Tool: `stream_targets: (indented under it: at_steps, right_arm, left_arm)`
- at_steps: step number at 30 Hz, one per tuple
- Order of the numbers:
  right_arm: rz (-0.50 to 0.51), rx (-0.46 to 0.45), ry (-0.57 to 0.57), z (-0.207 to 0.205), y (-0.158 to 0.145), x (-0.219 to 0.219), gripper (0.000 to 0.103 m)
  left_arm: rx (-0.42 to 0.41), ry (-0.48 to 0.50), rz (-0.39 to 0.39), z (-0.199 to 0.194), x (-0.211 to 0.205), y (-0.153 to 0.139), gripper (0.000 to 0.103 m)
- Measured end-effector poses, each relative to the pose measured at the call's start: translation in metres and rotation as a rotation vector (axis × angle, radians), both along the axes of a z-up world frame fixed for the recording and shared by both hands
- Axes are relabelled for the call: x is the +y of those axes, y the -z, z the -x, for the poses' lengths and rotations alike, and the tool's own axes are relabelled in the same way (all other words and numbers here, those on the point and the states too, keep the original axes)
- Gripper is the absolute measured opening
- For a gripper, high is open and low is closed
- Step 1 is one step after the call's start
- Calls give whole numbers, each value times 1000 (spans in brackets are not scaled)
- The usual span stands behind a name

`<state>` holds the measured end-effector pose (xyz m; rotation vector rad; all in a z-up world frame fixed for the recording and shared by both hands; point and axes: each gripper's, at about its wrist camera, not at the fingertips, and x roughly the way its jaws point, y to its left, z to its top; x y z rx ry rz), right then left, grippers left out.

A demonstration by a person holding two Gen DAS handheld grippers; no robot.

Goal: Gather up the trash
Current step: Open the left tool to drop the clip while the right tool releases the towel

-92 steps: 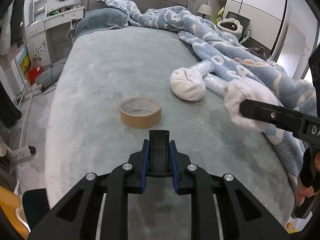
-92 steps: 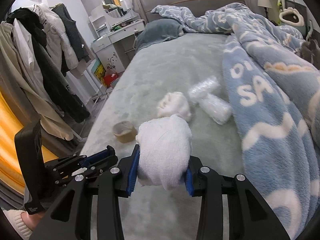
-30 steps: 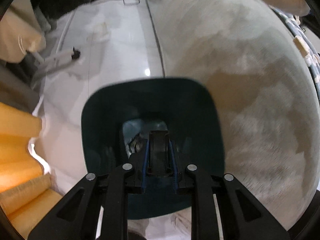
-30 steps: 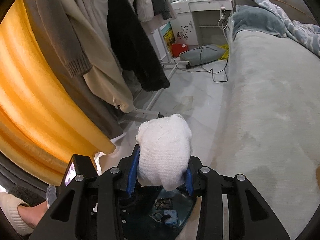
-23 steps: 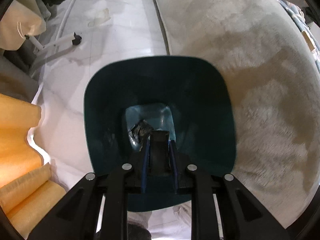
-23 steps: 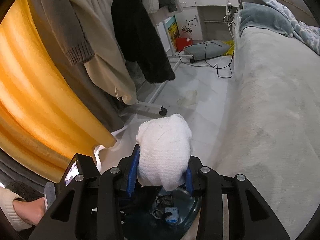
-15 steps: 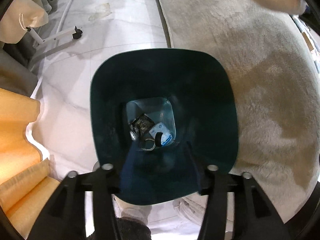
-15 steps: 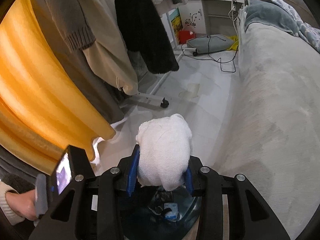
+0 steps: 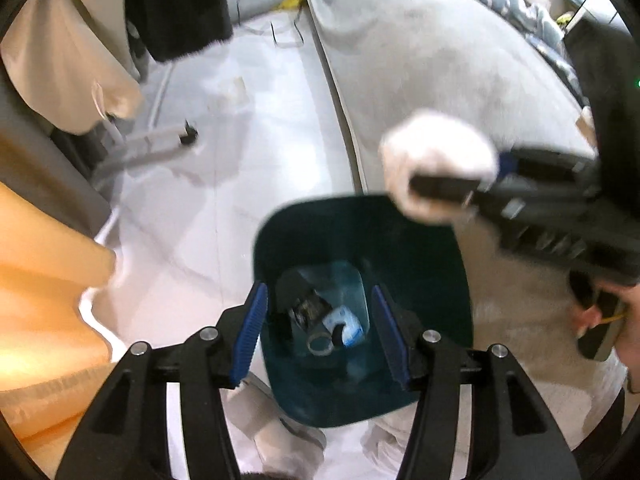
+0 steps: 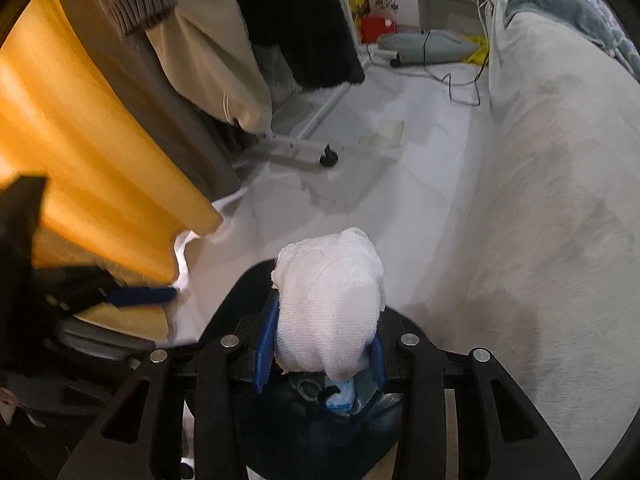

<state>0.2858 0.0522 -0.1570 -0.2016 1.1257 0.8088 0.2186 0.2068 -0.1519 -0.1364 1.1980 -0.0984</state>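
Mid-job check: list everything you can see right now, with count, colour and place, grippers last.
trash bin: one, dark teal, on the floor beside the bed, below both grippers.
bin contents: several small mixed pieces, one blue and white, at the bin's bottom.
white wad: one, white, clamped in the right gripper above the bin.
bed: one, grey cover, right of the bin.
curtain: one, orange, at left.
hanging clothes: several, beige and black, above the floor.
rack foot: one, white with a black wheel, on the floor.
left gripper: black with blue pads, open, over the bin.
right gripper: black with blue pads, shut on the wad.
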Motion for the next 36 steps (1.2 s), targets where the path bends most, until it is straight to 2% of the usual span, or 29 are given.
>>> stream_targets:
  at_steps: [8, 18, 33, 34, 36]
  right_arm:
    - [62, 63, -58, 11, 26, 15, 39]
    - [164, 139, -116, 26, 59, 32, 39]
    - [318, 192, -178, 45, 98, 49, 41]
    - [319, 195, -178, 45, 99, 49, 43]
    - [332, 199, -185, 47, 100, 50, 56]
  left_arm:
    - [-178, -34, -11, 3, 18, -39, 56]
    - [-312, -54, -26, 10, 25, -67, 52]
    - [-421, -62, -53, 21, 31, -92, 49]
    - [-430, -68, -48, 21, 31, -95, 49]
    - [-447, -78, -43, 22, 32, -100, 49]
